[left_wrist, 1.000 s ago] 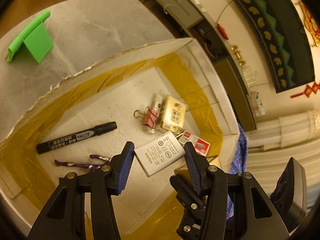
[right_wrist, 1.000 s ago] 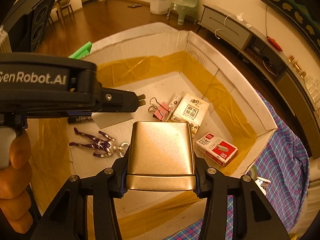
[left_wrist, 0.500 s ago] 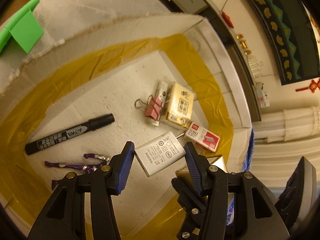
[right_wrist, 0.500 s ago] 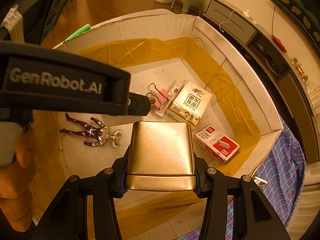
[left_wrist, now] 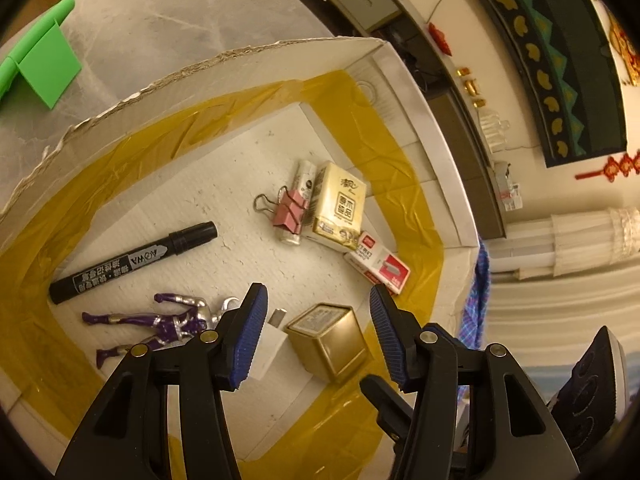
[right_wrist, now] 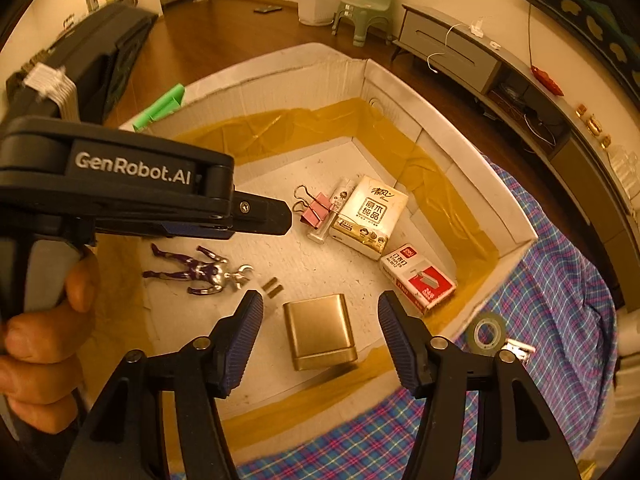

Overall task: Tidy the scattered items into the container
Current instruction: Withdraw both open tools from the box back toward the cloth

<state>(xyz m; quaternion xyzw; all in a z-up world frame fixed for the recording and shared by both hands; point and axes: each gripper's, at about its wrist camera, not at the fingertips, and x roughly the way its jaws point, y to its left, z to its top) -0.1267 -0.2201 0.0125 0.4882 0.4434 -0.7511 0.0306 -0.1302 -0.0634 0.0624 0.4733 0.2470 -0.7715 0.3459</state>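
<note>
Cardboard box (right_wrist: pixel 452 152) with yellow tape lining its lower walls now holds two more things than a second ago: the gold tin (right_wrist: pixel 320 332), which was clamped in the right gripper (right_wrist: pixel 320 340), lies on the box floor near the front wall, and the white charger plug (left_wrist: pixel 270 344), which was pinched in the left gripper (left_wrist: pixel 316 336), lies just beside the tin, on its left in the left wrist view. Both drops look finished, so the task moves on to whatever is left outside; a tape roll (right_wrist: pixel 486 330) on the checked cloth (right_wrist: pixel 560 320) just outside the box's front corner seems the nearest candidate, and a green stand (left_wrist: pixel 44 68) sits on the table beyond the far wall.

Already inside, from larger to smaller: tissue pack (right_wrist: pixel 370 216), red staple box (right_wrist: pixel 418 280), black marker (left_wrist: pixel 132 262), purple and silver figure (right_wrist: pixel 200 270), white tube (right_wrist: pixel 332 216) and pink binder clip (right_wrist: pixel 314 208).

Right gripper's jaws are opening and stand wide, hanging above the tin with clear space on each side of it; the pads touch nothing. Left gripper's jaws are likewise opening, nearly at their widest, empty, with the plug and tin lying free on the floor below them
</note>
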